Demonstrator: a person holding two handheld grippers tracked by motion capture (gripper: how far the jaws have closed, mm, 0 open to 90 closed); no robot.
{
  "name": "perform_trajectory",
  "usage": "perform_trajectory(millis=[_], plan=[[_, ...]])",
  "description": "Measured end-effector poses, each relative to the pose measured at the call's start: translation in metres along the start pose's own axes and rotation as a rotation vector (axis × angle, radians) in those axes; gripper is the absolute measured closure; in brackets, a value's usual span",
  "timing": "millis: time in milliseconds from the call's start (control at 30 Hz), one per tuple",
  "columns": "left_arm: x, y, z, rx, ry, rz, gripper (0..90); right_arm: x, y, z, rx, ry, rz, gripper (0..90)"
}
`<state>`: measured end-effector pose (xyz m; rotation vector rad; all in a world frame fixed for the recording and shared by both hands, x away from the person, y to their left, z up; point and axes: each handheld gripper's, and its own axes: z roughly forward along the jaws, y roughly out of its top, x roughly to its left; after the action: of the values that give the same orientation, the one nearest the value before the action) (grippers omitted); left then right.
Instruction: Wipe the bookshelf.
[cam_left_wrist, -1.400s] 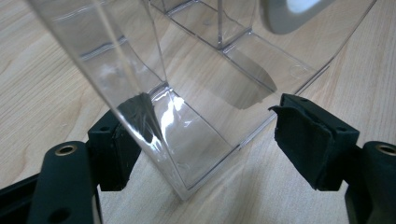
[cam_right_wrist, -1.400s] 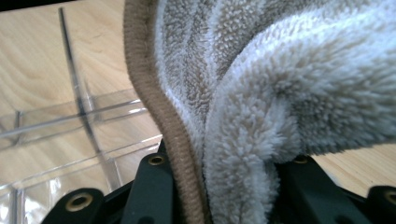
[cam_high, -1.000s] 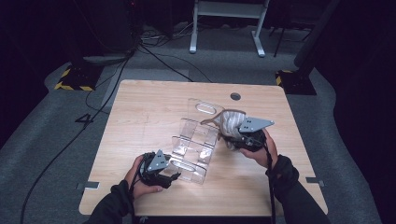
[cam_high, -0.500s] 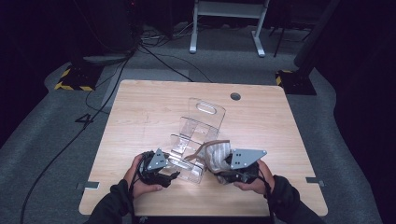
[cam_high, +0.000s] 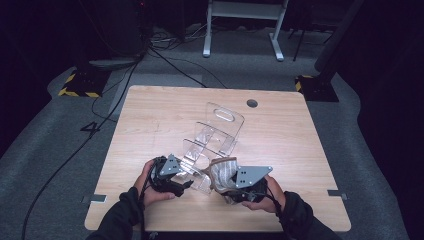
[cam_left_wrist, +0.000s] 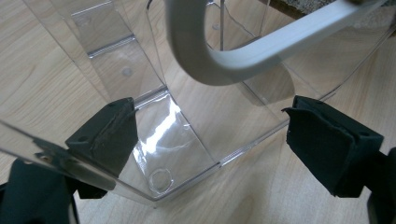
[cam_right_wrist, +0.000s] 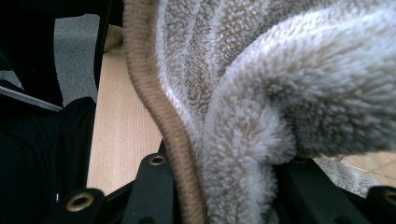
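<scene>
A clear acrylic stand (cam_high: 220, 131) with stepped shelves sits mid-table on the wooden table (cam_high: 150, 115). My left gripper (cam_high: 188, 183) is at its near left corner. In the left gripper view that corner of the stand (cam_left_wrist: 180, 140) lies between the wide jaws of the left gripper (cam_left_wrist: 210, 140); they have just been opening, and the right pad (cam_left_wrist: 327, 140) stands off the plastic. My right gripper (cam_high: 225, 188) is shut on a fluffy beige slipper (cam_high: 223, 169) with tan trim (cam_right_wrist: 154, 93), held just right of the stand's front. The slipper's pale rim (cam_left_wrist: 243, 56) arcs above the left jaws.
A round cable hole (cam_high: 252, 103) is near the table's far edge. Behind the table stand a white frame's legs (cam_high: 206, 50) and cables on grey floor. A yellow-black striped base (cam_high: 75, 92) sits at the far left. Both forearms come in over the near edge.
My right gripper has carried the slipper from the stand's upper right toward the near edge, beside the left gripper. The left hand has stayed at the stand's front corner.
</scene>
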<state>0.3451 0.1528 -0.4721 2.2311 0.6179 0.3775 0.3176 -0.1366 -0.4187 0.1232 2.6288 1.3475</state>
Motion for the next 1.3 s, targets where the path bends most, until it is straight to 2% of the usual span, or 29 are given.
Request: perform_trajectory(millis=[433, 500, 667, 700, 733, 800, 900, 933, 967, 1000, 1033, 1067, 1100, 1133, 1200, 1233, 1300], plan=[[0.011, 0.011, 0.011, 0.013, -0.003, 0.01, 12.6, -0.009, -0.001, 0.001, -0.004, -0.018, 0.035, 68.7], [0.014, 0.012, 0.012, 0.017, -0.009, -0.001, 11.5, -0.01, 0.0, 0.003, -0.002, -0.027, 0.034, 68.7], [0.016, 0.011, 0.011, 0.022, 0.015, -0.026, 13.1, -0.014, 0.001, 0.002, -0.004, -0.086, 0.044, 68.5], [0.015, 0.009, 0.008, 0.024, 0.03, -0.038, 13.1, -0.014, 0.001, 0.002, -0.004, -0.086, 0.044, 68.5], [0.012, 0.005, 0.002, 0.032, 0.049, -0.053, 17.6, -0.019, 0.0, -0.004, -0.019, -0.124, 0.06, 68.3], [0.008, -0.001, -0.002, 0.043, 0.062, -0.068, 16.8, -0.026, -0.003, -0.011, -0.022, -0.179, 0.084, 68.3], [-0.001, -0.007, -0.011, 0.048, 0.092, -0.065, 18.1, -0.04, -0.009, -0.02, -0.031, -0.248, 0.132, 68.4], [-0.006, -0.01, -0.015, 0.042, 0.103, -0.073, 18.9, -0.046, -0.012, -0.023, -0.037, -0.254, 0.155, 68.4], [-0.006, -0.01, -0.015, 0.042, 0.103, -0.073, 19.1, -0.053, -0.015, -0.025, -0.04, -0.269, 0.172, 68.5], [-0.009, -0.012, -0.018, 0.04, 0.109, -0.072, 19.1, -0.053, -0.015, -0.025, -0.04, -0.269, 0.172, 68.5], [-0.016, -0.014, -0.023, 0.033, 0.109, -0.072, 18.8, -0.065, -0.02, -0.026, -0.029, -0.298, 0.199, 68.4], [-0.016, -0.014, -0.023, 0.033, 0.109, -0.072, 21.0, -0.065, -0.02, -0.026, -0.029, -0.298, 0.199, 68.4], [-0.021, -0.015, -0.027, 0.027, 0.11, -0.066, 21.0, -0.069, -0.022, -0.026, -0.028, -0.306, 0.213, 68.5], [-0.025, -0.015, -0.03, 0.022, 0.108, -0.065, 20.7, -0.076, -0.025, -0.026, -0.022, -0.332, 0.222, 68.5], [-0.032, -0.015, -0.036, 0.0, 0.107, -0.067, 20.8, -0.085, -0.027, -0.026, -0.016, -0.354, 0.246, 68.4], [-0.038, -0.013, -0.04, -0.019, 0.098, -0.067, 21.6, -0.094, -0.028, -0.025, 0.0, -0.389, 0.262, 68.4], [-0.046, -0.01, -0.041, -0.031, 0.092, -0.059, 22.4, -0.101, -0.028, -0.024, 0.008, -0.411, 0.275, 68.5]])
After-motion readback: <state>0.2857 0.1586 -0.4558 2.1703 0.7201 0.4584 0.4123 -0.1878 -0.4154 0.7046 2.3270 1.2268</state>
